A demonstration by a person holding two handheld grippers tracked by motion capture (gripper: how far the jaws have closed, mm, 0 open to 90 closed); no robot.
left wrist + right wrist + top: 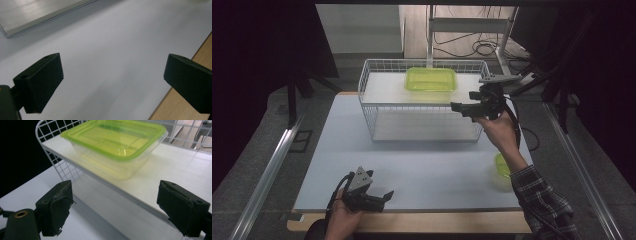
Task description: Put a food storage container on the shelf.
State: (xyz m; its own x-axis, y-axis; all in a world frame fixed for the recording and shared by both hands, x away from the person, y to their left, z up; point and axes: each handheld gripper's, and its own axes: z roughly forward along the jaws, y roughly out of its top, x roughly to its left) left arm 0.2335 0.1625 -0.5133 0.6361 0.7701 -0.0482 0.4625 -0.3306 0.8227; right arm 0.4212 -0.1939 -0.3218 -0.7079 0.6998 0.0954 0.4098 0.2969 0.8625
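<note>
While on rack shelf, green-lid box just beyond wide, empty R claw.

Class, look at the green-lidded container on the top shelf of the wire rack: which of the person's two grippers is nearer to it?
Right. The right gripper hangs open just beside the rack, close to the container. The left gripper rests open far off at the table's near edge.

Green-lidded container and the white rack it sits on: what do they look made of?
Container: looks like thin plastic, a clear glossy tub under a translucent lime-green lid; you can see through its walls, and the lid glints. Rack: seemingly white-coated metal wire, judging by its thin grid mesh. Its shelf is a matte white board, material unclear.
</note>
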